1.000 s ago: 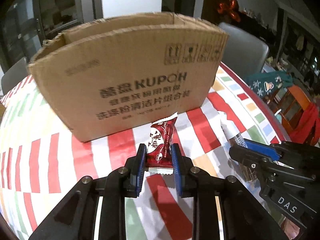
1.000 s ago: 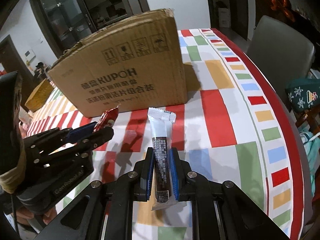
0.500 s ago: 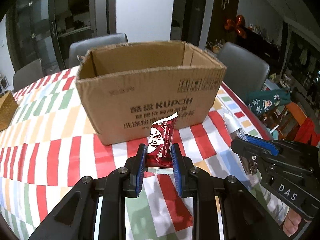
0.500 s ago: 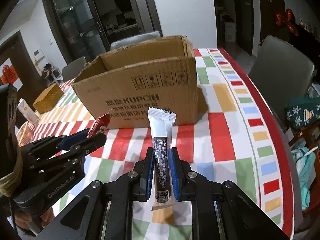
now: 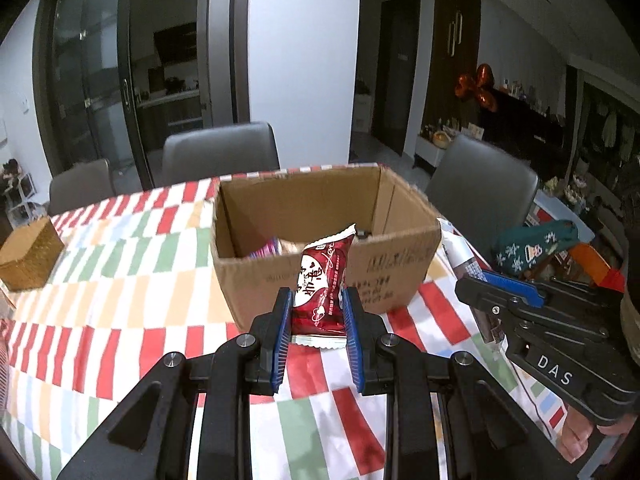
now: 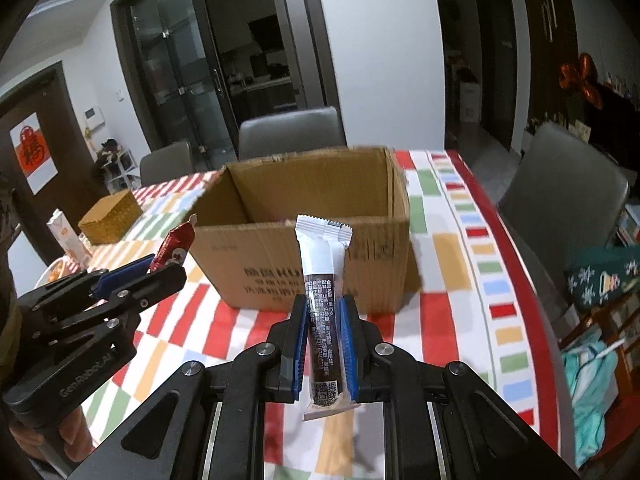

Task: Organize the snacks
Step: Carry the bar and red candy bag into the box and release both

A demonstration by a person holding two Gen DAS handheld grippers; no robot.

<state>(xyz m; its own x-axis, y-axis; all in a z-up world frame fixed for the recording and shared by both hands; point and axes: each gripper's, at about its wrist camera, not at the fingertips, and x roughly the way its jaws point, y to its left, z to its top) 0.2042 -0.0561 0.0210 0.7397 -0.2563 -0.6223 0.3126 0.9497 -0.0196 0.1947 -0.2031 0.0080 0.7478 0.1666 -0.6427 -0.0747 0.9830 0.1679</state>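
Here, the surface (image 5: 120, 240) is broad and curved at its right edge, draped in a smooth cloth printed with red, green, orange and pale blue rectangles on white. Padded grey chairs (image 5: 220, 152) with rounded backs stand beyond its far and right sides.

The cardboard box (image 5: 256, 276) stands upright on the cloth, open-topped, of matt brown corrugated board with a ragged cut rim and dark printed lettering on the near wall. The left wrist view looks over that rim: glossy wrappers, one pink-edged, lie at the bottom, their shapes too hidden to tell further. A smaller woven golden-brown box (image 5: 28, 256), square-cornered and coarse in texture, sits well apart to the left.

The left gripper (image 5: 318, 320), a black rigid frame with ribbed blue pads on its fingers (image 5: 280, 328), is closed on a red snack packet (image 5: 322, 280). The packet is a glossy pillow-shaped pouch with white crimped ends and white characters; it is held in the air just short of the near wall, its top end reaching above the rim.

The right gripper (image 6: 323, 332), of like build, pinches a slim snack bar (image 6: 322, 296) between its fingers (image 6: 349, 340). The bar is a long flat sachet, white and serrated at the top, dark brown with fine white print below, held nearly upright in front of the same wall.
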